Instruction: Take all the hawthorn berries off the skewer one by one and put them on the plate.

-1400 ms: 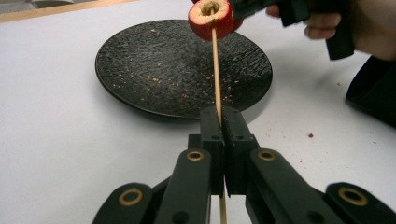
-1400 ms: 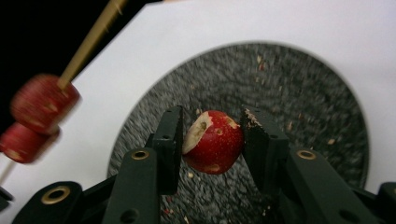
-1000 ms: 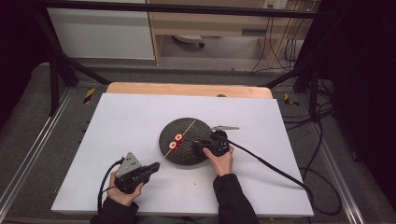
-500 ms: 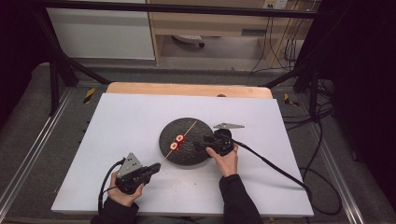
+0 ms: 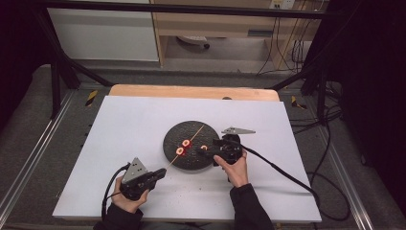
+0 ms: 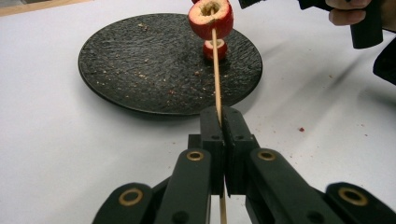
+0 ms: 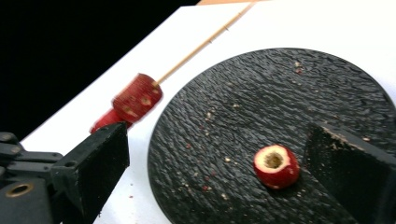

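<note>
A black round plate (image 5: 191, 165) lies mid-table on the white sheet. My left gripper (image 5: 163, 171) is shut on the near end of a thin wooden skewer (image 6: 217, 70). The skewer slants up over the plate with two red cored fruit pieces (image 5: 183, 146) threaded on it, the nearer piece (image 6: 210, 17) showing its hollow. A third fruit piece (image 7: 276, 165) lies loose on the plate. My right gripper (image 7: 219, 163) has just been opening; its jaws stand wide on either side of that loose piece without touching it.
The white sheet (image 5: 119, 124) covers a wooden table whose far edge (image 5: 191, 91) shows. A black cable (image 5: 287, 175) trails right from the right gripper. Red crumbs dot the plate (image 6: 140, 60) and the sheet. Metal frame rails run along both sides.
The right gripper's jaws opened and let go of the fruit piece, which now lies on the plate; that hand lifted and drew back slightly. The left gripper and skewer stayed put.
</note>
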{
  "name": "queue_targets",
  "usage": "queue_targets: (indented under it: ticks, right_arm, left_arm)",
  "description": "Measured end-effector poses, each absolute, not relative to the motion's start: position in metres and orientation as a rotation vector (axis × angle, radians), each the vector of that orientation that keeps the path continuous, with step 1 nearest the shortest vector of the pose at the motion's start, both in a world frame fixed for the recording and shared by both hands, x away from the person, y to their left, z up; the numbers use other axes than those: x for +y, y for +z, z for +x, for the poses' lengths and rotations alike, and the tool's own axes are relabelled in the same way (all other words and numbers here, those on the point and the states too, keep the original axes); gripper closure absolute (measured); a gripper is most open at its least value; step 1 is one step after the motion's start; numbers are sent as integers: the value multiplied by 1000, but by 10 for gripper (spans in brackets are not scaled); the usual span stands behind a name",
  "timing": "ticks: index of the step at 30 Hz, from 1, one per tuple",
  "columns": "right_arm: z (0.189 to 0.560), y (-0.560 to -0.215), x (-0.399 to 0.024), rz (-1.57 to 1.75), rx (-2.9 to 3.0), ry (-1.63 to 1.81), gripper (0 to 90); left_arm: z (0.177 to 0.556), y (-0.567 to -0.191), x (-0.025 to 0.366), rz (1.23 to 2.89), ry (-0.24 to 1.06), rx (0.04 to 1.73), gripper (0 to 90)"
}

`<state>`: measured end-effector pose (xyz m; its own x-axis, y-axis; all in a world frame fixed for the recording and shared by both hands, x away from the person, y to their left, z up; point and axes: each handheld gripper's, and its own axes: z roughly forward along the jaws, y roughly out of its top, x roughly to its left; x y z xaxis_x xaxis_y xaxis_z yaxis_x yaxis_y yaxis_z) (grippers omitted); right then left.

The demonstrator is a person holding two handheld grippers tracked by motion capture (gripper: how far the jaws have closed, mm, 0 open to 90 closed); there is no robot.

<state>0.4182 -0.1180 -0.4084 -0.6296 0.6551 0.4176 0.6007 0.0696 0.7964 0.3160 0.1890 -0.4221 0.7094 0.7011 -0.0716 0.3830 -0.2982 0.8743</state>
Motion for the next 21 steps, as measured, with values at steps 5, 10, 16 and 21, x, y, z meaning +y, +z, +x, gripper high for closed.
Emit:
queue_targets:
  ticks: [5,10,16,21]
  right_arm:
    - [418,-405,-115,1342,2246,1669,81]
    - [420,-400,-107,1328,2250,1707,126]
    - [422,-397,-98,1333,2254,1754,226]
    - [425,-400,-94,1364,2264,1771,322]
  left_arm:
    - [315,-423,187,1927,399,832,882]
    - [315,-423,186,1926,397,831,881]
    - [314,-423,185,1932,395,825,881]
    - [314,-424,184,1932,392,823,881]
